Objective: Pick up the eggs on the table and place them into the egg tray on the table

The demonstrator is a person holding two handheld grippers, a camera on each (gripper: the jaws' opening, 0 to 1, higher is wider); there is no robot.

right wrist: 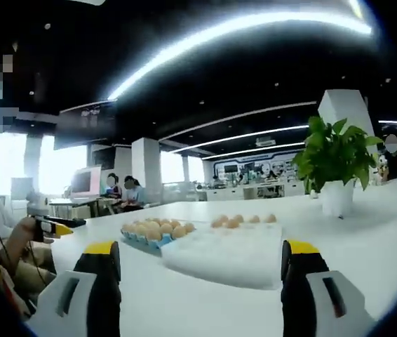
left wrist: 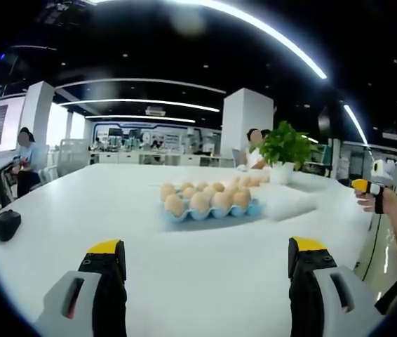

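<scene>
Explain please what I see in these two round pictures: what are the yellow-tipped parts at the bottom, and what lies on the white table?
A person holds a gripper in each hand, with a camera riding on each. The yellow-tipped parts are each gripper's two jaws. The left gripper and the right gripper are both open and hold nothing. On the white table stands a blue egg tray already carrying eggs, with more loose eggs behind a white mat. A potted plant stands further back and a small black object near the table's edge.
</scene>
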